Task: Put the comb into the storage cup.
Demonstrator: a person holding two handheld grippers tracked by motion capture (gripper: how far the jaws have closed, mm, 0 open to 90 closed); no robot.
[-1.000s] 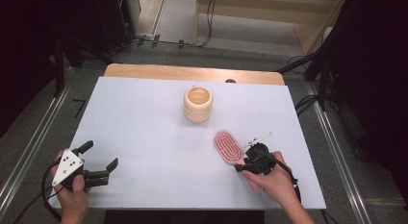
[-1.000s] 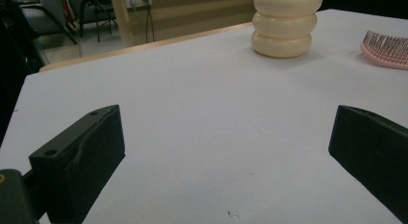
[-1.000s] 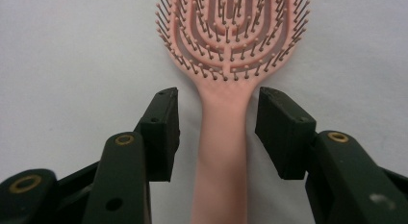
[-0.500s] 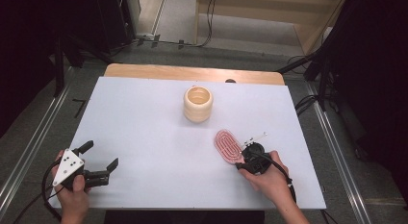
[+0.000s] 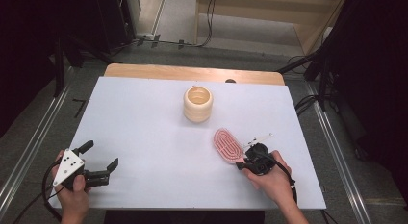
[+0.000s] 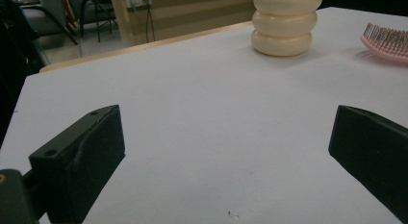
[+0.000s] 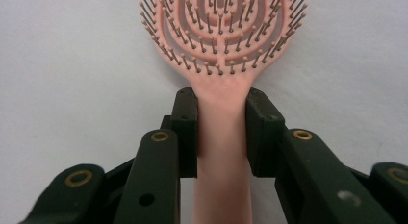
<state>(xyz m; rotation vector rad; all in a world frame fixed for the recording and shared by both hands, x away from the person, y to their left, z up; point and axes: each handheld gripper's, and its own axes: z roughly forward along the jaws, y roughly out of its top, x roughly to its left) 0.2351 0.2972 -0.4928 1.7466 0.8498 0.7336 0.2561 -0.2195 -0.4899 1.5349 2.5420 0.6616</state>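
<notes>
A pink hairbrush lies bristles up on the white table, right of centre. My right gripper is shut on the hairbrush's handle, with both jaws pressed against its sides just below the brush head. A cream ribbed cup stands upright at the table's middle back, and it appears again as the cup in the left gripper view, beside the hairbrush. My left gripper rests open at the front left corner, nothing between its jaws.
A wooden strip runs along the table's far edge. Cables and stand legs lie on the floor beyond it. Metal rails flank the table on both sides.
The right hand has shifted slightly forward and left with the hairbrush's handle in the jaws. The left gripper has not moved.
</notes>
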